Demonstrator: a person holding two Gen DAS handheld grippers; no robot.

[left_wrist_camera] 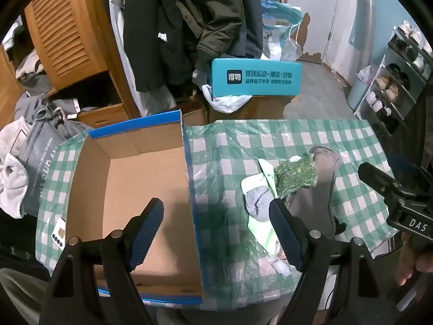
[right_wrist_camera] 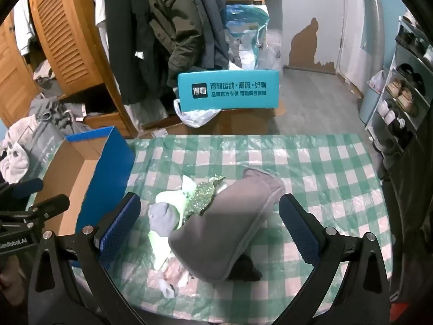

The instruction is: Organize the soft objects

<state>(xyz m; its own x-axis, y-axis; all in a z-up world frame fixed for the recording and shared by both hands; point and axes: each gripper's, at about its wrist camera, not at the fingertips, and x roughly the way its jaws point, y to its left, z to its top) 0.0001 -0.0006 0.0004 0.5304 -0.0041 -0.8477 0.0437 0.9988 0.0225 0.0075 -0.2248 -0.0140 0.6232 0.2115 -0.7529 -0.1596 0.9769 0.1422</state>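
A heap of soft things lies on the green-checked tablecloth [right_wrist_camera: 324, 168]: a grey padded pouch [right_wrist_camera: 224, 224], a green sequinned piece [right_wrist_camera: 201, 197], a light green and white cloth with a grey sock [right_wrist_camera: 161, 216], and something black [right_wrist_camera: 245, 269] under the pouch. The heap also shows in the left wrist view, with the pouch [left_wrist_camera: 316, 195] and the sequinned piece [left_wrist_camera: 296, 176]. An open blue cardboard box [left_wrist_camera: 130, 189] stands empty at the left. My right gripper [right_wrist_camera: 209, 220] is open, hovering over the pouch. My left gripper [left_wrist_camera: 216, 222] is open above the box's right wall.
A teal shoe box [left_wrist_camera: 255, 77] sits on cartons behind the table. Coats hang at the back [right_wrist_camera: 151, 32]. A wooden wardrobe [left_wrist_camera: 65, 35] and piled clothes [left_wrist_camera: 24, 162] are at the left, a shoe rack [right_wrist_camera: 406, 100] at the right. A phone [left_wrist_camera: 59, 234] lies left of the box.
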